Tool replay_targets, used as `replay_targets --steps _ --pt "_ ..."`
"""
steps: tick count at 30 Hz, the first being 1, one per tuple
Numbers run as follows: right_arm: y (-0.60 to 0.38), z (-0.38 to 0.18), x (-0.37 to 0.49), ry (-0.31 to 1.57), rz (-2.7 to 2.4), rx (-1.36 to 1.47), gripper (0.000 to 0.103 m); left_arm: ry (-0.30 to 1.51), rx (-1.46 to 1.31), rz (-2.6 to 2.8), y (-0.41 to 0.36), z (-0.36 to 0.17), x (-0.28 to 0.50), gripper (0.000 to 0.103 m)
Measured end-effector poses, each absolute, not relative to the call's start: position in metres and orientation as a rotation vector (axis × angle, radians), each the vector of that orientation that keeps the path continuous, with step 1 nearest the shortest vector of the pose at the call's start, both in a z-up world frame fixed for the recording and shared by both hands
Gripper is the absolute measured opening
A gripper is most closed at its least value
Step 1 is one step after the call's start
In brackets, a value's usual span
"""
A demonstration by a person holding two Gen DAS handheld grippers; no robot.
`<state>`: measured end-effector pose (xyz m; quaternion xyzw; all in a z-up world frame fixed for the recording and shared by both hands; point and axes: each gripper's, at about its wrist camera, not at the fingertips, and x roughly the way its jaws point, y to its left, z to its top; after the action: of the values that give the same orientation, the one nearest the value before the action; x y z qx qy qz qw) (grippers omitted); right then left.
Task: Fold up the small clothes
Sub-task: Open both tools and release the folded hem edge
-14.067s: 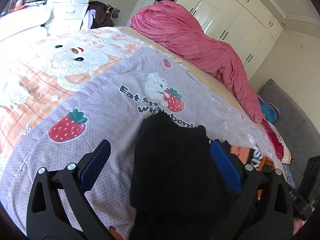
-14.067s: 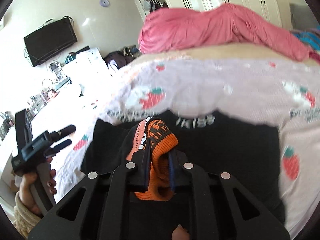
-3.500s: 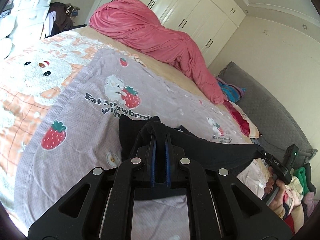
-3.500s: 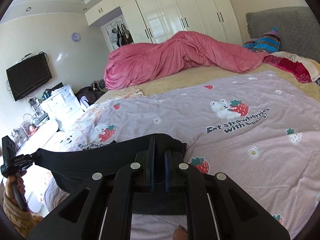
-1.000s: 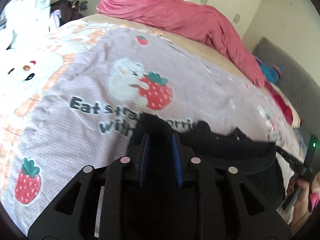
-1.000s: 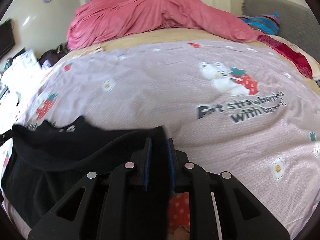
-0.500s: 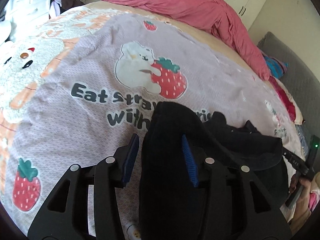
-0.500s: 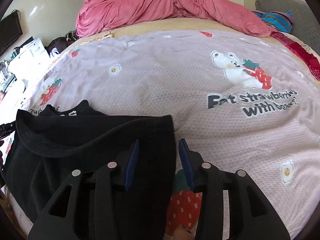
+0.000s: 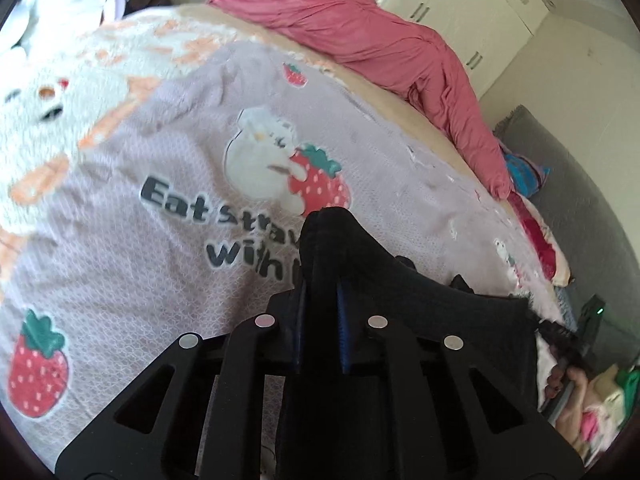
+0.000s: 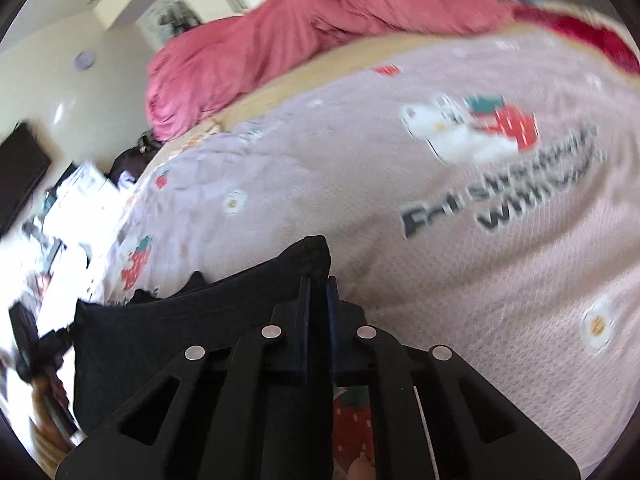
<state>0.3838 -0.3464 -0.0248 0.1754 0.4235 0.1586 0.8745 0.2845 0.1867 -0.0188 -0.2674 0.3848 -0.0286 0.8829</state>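
Both tongs grip one edge of the black garment, so the step in hand looks like carrying that edge across to lay a fold. To do it well, keep the two grips level and the cloth between them taut but not stretched, move both at the same pace, lower the edge flat onto the lower layer so the corners line up, and open only once the cloth rests. The left tongs (image 9: 320, 320) are closed on a bunched corner of the garment (image 9: 432, 320); the blue pads are nearly together with black cloth rising in a hump between and ahead of them. The right tongs (image 10: 317, 320) are likewise closed tight on the other corner, a thin fold of garment (image 10: 192, 320) pinched between the pads and poking out in front. The garment is soft, matte, plain black knit with a stitched hem along the held edge; it spans between the two grips and sags over the near edge of the bed, on the lilac strawberry-print quilt (image 9: 120, 260). Whether the lower part lies flat cannot be told, since the tongs hide it. A pink duvet (image 9: 340, 20) lies heaped well behind
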Motion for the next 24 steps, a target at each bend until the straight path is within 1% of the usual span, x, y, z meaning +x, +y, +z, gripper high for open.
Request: replay_targets --steps 4,10,11,13,14,15,16,17,18,20,22,24 --pt "-0.341 -0.041 0.389 0.933 0.297 0.328 0.006 0.846 -0.601 -0.033 0.193 -0.037 0.287 0.007" --pt "-0.333 -0.036 0.381 0.908 0.286 0.248 0.008 0.846 -0.515 -0.013 0.184 -0.029 0.284 0.011" --pt "-0.332 -0.035 0.380 0.902 0.281 0.234 0.012 0.845 -0.500 -0.008 0.182 -0.027 0.282 0.012" --pt "-0.330 -0.031 0.375 0.888 0.272 0.203 0.013 0.842 -0.480 -0.005 0.182 -0.024 0.276 0.013" --pt "-0.330 -0.029 0.373 0.884 0.272 0.197 0.022 0.840 -0.475 -0.005 0.183 -0.024 0.274 0.013" --pt "-0.330 -0.027 0.371 0.880 0.274 0.194 0.029 0.839 -0.467 -0.007 0.182 -0.022 0.271 0.015" --pt "-0.329 -0.023 0.367 0.870 0.280 0.194 0.039 0.838 -0.459 -0.007 0.181 -0.021 0.267 0.017" --pt "-0.329 -0.021 0.363 0.863 0.282 0.190 0.040 0.839 -0.447 -0.006 0.180 -0.020 0.263 0.022" --pt "-0.327 -0.019 0.359 0.857 0.284 0.180 0.040 0.843 -0.436 0.000 0.179 -0.019 0.259 0.025" --pt "-0.323 -0.014 0.350 0.843 0.293 0.157 0.040 0.848 -0.411 0.011 0.176 -0.021 0.251 0.025" --pt "-0.320 -0.010 0.340 0.833 0.303 0.139 0.042 0.857 -0.404 0.005 0.173 -0.022 0.245 0.025" --pt "-0.318 -0.007 0.331 0.822 0.306 0.120 0.043 0.860 -0.407 -0.007 0.171 -0.022 0.238 0.028"
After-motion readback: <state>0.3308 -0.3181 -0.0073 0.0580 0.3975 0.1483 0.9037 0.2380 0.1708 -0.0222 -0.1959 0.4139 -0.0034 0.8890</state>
